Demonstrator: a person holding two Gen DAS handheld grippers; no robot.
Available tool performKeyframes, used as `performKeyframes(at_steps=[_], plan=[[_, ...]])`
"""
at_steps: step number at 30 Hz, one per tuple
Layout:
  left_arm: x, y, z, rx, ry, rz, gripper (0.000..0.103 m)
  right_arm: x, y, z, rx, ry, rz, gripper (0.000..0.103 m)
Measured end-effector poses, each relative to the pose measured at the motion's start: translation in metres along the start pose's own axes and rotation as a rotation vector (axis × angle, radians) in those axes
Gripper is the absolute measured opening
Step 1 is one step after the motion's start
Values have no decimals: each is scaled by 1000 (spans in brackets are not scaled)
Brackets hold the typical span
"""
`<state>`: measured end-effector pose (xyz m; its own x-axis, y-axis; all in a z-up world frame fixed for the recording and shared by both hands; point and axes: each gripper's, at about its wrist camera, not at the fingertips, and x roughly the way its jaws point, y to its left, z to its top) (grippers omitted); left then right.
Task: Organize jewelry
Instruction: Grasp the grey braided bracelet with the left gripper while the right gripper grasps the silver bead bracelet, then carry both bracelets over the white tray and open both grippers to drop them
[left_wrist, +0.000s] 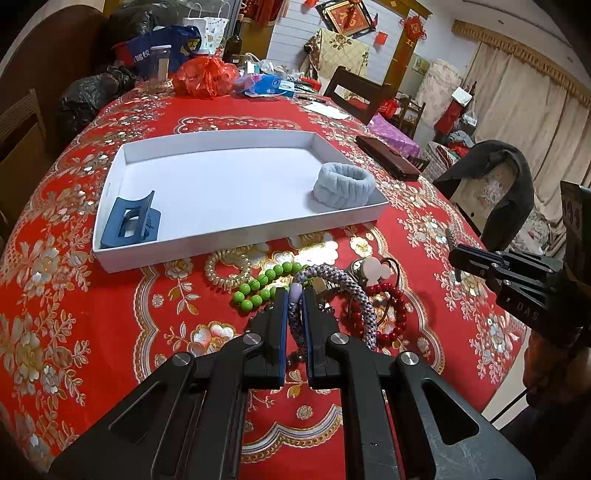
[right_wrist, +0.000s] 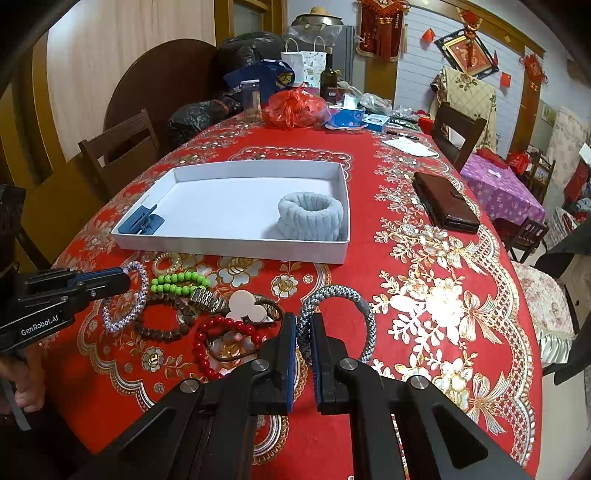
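My left gripper (left_wrist: 295, 295) is shut on a lilac braided bracelet (left_wrist: 364, 299), which also shows in the right wrist view (right_wrist: 122, 314) with the left gripper (right_wrist: 127, 277). My right gripper (right_wrist: 303, 321) is shut on a blue-grey braided bracelet (right_wrist: 364, 310). A white tray (left_wrist: 236, 236) holds a blue hair claw (left_wrist: 129, 221) and a pale fluffy scrunchie (left_wrist: 343, 184). Green beads (left_wrist: 266, 280), a coil hair tie (left_wrist: 227, 267), red beads (right_wrist: 207, 350), brown beads (right_wrist: 159, 332), a watch (right_wrist: 207, 299) and a mouse-shaped clip (right_wrist: 245, 306) lie in front of the tray.
A brown wallet (right_wrist: 445, 201) lies right of the tray. Bags, a bottle (right_wrist: 328, 79) and tissue packs crowd the table's far end. Chairs stand around the table. The right gripper (left_wrist: 498, 264) shows at the right in the left wrist view.
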<state>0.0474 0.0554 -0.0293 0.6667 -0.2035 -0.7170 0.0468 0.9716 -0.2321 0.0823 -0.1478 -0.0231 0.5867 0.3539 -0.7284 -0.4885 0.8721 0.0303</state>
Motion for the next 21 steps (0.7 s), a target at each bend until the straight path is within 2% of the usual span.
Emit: performKeyframes(at_steps=[13,15,21], plan=[[-1,-1,2,-9,7,-13,6,1,1,4,9,-5,7,7],[-1,-1,10,-19,14,-27,6,2,2,11,21,-16,26,7],[-11,11,47,-13,-30,-9,6,8,6,33,50,-50,99,7]])
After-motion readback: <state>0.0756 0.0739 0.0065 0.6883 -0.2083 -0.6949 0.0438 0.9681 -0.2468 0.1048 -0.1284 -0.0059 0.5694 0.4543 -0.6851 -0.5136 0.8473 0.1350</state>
